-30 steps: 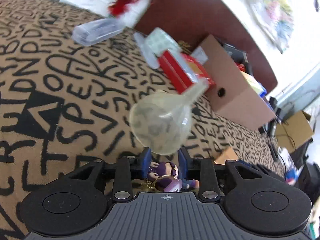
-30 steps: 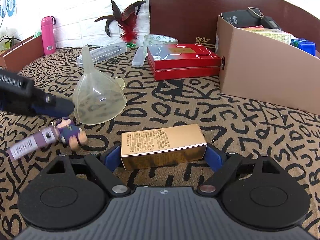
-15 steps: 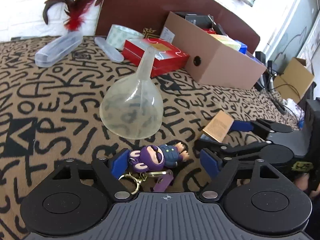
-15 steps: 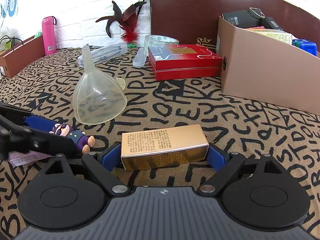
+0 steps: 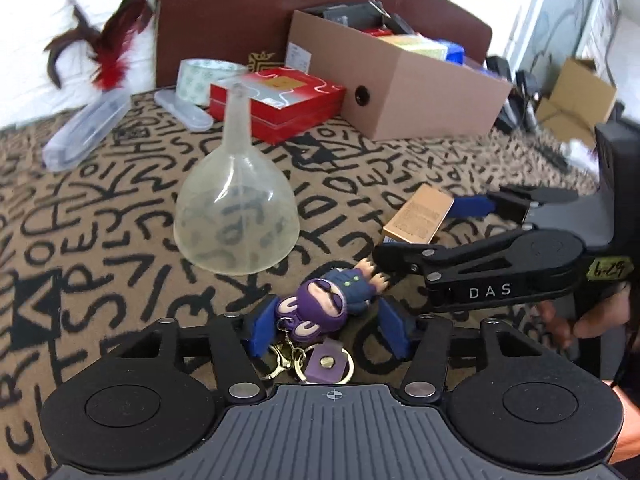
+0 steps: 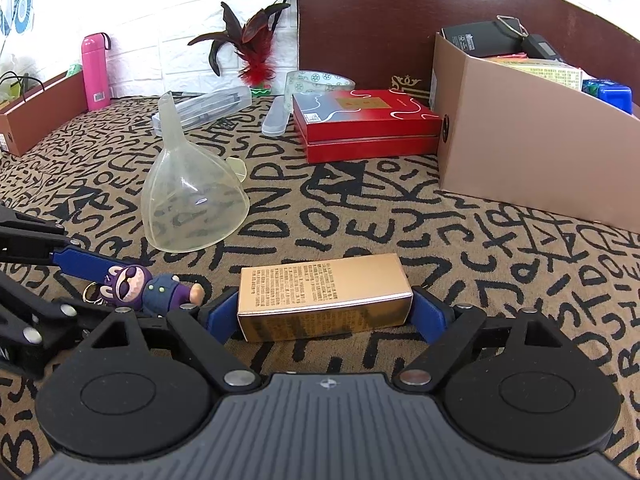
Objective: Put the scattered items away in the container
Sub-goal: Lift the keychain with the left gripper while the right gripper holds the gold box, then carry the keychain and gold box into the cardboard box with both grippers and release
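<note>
A purple monkey keychain figure [image 5: 326, 306] lies on the patterned cloth between the fingers of my left gripper [image 5: 326, 330], which is open around it; its ring and tag [image 5: 326, 362] trail toward the gripper body. It also shows in the right wrist view [image 6: 148, 290]. My right gripper [image 6: 324, 312] straddles a gold carton [image 6: 322, 298] lying on the cloth, pads at both ends; whether they press it I cannot tell. The carton shows in the left wrist view [image 5: 420, 214]. The cardboard box [image 6: 532, 160] holding several items stands at the right back.
A clear funnel [image 5: 236, 208] stands mouth down just beyond the keychain. A red gift box [image 6: 364, 124], tape roll [image 6: 316, 82], clear cases [image 6: 212, 104], a feather toy [image 6: 252, 52] and a pink bottle [image 6: 96, 72] lie at the back. A brown headboard [image 6: 400, 12] rises behind.
My left gripper has come down with the keychain, opened, and the figure now lies on the cloth between its fingers. The right gripper and gold carton have stayed put.
</note>
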`<state>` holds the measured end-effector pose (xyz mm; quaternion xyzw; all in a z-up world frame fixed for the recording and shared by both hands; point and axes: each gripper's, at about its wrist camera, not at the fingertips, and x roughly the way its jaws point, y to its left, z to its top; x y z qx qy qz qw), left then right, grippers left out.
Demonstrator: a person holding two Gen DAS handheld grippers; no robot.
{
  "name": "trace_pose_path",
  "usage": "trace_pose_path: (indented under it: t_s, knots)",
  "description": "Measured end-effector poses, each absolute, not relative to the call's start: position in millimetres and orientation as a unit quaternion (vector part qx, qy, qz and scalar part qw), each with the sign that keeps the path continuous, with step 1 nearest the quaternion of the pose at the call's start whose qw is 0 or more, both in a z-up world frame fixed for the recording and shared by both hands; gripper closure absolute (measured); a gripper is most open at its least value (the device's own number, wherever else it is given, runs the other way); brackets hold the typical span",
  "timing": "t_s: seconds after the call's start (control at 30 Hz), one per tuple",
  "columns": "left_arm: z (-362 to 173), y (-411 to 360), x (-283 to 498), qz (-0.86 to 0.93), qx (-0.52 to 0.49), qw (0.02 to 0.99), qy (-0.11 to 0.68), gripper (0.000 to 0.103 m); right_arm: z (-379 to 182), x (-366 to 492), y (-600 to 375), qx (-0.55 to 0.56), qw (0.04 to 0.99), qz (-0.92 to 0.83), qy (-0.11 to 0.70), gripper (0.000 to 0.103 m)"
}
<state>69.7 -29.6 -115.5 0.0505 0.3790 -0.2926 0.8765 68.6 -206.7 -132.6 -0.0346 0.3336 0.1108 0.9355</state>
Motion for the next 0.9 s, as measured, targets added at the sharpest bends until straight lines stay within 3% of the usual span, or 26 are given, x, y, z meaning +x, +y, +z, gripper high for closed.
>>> trace_pose_path:
  t_s: [0.07,0.43,0.5,0.9]
  knots:
    - [-114.0,-34.6,67.3,-0.296,0.070,0.875,0.378,0.069,-132.8,69.2,-206.6,-0.035,0.935,0.112,0.333,0.017]
    - [-87.6,-44.1,54.2,-0.295,0.051,0.883,0.362,0.071,-118.7,55.9,-224.9,0.007,0.936,0.107,0.335,0.018]
    - [-76.8,-43.3,56.0,-0.300,0.039,0.885,0.354,0.076,-110.9,51.9,-232.7,0.017,0.939,0.104,0.327,0.018]
    - [-18.5,-76.8,72.0,-0.324,0.029,0.897,0.298,0.076,-66.6,34.0,-278.1,0.025,0.959,0.077,0.270,0.018]
